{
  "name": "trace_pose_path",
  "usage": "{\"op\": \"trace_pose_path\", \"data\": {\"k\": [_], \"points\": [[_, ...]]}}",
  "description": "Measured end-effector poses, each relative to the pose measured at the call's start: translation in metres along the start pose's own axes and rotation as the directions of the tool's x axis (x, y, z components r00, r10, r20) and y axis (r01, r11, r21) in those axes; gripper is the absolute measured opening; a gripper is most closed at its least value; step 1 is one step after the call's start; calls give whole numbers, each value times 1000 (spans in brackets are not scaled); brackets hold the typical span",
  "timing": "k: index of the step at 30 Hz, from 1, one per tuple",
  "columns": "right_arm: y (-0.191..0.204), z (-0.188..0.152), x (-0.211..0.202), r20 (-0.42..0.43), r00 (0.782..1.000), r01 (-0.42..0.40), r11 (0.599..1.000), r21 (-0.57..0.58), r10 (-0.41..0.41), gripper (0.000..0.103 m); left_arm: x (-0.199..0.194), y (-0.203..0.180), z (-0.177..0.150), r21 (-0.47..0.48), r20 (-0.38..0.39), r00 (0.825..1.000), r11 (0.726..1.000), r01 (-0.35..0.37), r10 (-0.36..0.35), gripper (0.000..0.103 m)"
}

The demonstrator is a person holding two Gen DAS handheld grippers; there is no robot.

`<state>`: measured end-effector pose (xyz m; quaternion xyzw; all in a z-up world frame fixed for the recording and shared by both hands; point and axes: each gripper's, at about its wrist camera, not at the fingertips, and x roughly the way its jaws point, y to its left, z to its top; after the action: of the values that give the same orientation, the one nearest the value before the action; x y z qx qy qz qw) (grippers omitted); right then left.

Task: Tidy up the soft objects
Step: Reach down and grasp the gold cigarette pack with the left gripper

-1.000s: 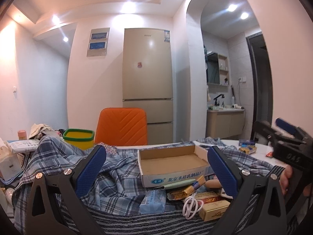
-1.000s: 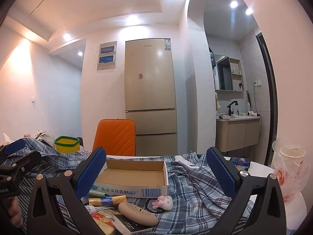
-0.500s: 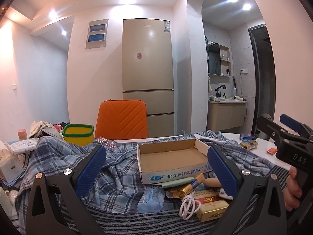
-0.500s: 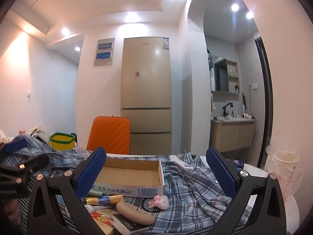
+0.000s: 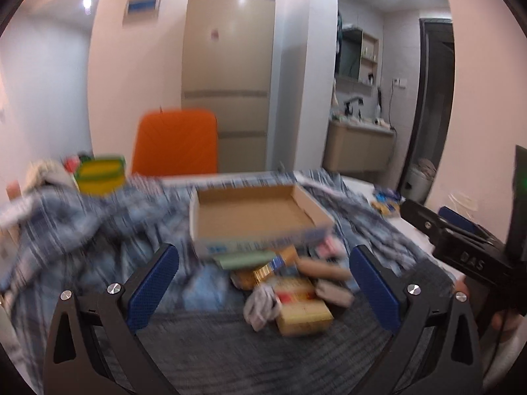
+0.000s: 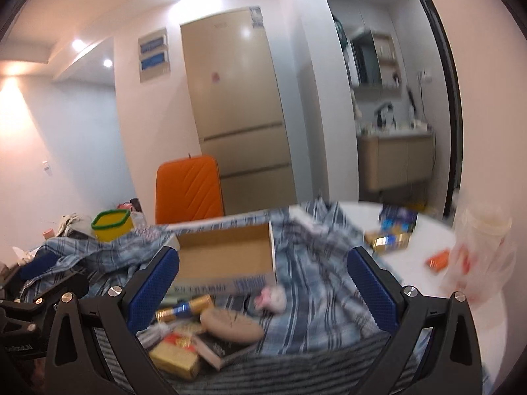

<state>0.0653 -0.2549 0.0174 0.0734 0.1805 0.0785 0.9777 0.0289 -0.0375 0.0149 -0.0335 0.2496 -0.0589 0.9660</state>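
A blue plaid cloth [image 5: 92,227] [image 6: 316,263] lies rumpled over the table. An empty cardboard box [image 5: 257,217] [image 6: 227,260] sits on it. In front of the box lies a pile of small items: gold packets [image 5: 296,309] [image 6: 178,358], a tan oval pad [image 6: 230,326], a small pink-and-white plush [image 6: 271,298] and a white cord [image 5: 260,306]. My left gripper [image 5: 263,283] is open and empty above the pile. My right gripper [image 6: 263,289] is open and empty, also seen at the left wrist view's right edge [image 5: 461,247].
An orange chair [image 5: 174,144] [image 6: 189,187] stands behind the table, with a fridge [image 6: 237,108] beyond. A yellow-green tub [image 5: 98,174] [image 6: 110,225] sits at the left. The bare white tabletop [image 6: 421,247] at the right holds small boxes, an orange packet and a plastic cup in a bag [image 6: 481,253].
Both grippers have tilted down and moved in toward the table; the box and the pile of items now look nearer and sit higher in both views. Both stay open.
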Motion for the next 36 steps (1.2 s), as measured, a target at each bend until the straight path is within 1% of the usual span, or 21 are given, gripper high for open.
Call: {"op": "trace_pose_path", "data": {"k": [2, 5, 7, 9, 11, 12, 14, 17, 18, 20, 22, 24, 25, 30, 31, 32, 33, 35, 36], "points": [[-4, -8, 5, -39, 999, 9, 1000, -2, -9, 103, 2, -3, -10, -10, -31, 999, 1000, -12, 12, 103], [-9, -15, 3, -53, 998, 26, 999, -28, -27, 103, 6, -9, -23, -31, -66, 998, 999, -24, 22, 103], [-8, -18, 0, -53, 998, 40, 997, -63, -43, 103, 11, -13, -26, -53, -98, 995, 999, -7, 2, 103], [-5, -22, -2, -46, 997, 60, 993, -101, -65, 103, 18, -19, -29, -75, -133, 990, 997, 29, -39, 99], [-3, -24, -3, -44, 996, 73, 990, -120, -79, 103, 23, -27, -30, -82, -164, 983, 994, 68, -81, 90], [-3, -25, -2, -44, 995, 80, 989, -127, -86, 103, 25, -30, -30, -76, -175, 980, 994, 79, -92, 89], [-5, -25, 1, -51, 994, 85, 989, -123, -92, 103, 30, -35, -28, -55, -192, 977, 995, 85, -94, 87], [-10, -26, 4, -60, 994, 80, 992, -94, -86, 103, 36, -40, -22, -45, -208, 975, 996, 74, -82, 86], [-12, -28, 6, -65, 994, 82, 993, -83, -87, 103, 42, -42, -20, -44, -229, 971, 997, 58, -66, 86], [-15, -30, 15, -102, 988, 111, 991, -79, -119, 103, 54, -42, -20, -49, -259, 964, 997, 54, -65, 80], [-20, -31, 19, -123, 985, 112, 992, -56, -118, 103, 65, -41, -25, -66, -291, 954, 997, 50, -68, 78], [-25, -30, 19, -127, 986, 107, 994, -33, -110, 103, 73, -42, -31, -67, -319, 945, 997, 49, -68, 74], [-27, -30, 19, -130, 986, 105, 994, -29, -107, 103, 77, -44, -33, -59, -332, 941, 997, 48, -65, 70], [-27, -35, 26, -160, 982, 99, 994, -36, -103, 103, 80, -51, -36, -12, -342, 939, 999, 36, -37, 65], [-27, -35, 27, -164, 981, 96, 995, -35, -100, 103, 80, -50, -36, -11, -343, 939, 999, 30, -32, 58], [-27, -35, 28, -165, 982, 93, 995, -32, -97, 103, 77, -48, -36, -20, -340, 940, 1000, 23, -28, 47], [-28, -36, 28, -167, 982, 90, 996, -29, -93, 103, 74, -45, -35, -39, -332, 942, 999, 28, -39, 44], [-29, -36, 29, -170, 982, 85, 996, -22, -87, 103, 64, -41, -33, -75, -313, 946, 995, 59, -80, 43], [-29, -36, 29, -171, 982, 83, 996, -19, -85, 103, 61, -41, -32, -78, -309, 947, 995, 66, -87, 43]]}}
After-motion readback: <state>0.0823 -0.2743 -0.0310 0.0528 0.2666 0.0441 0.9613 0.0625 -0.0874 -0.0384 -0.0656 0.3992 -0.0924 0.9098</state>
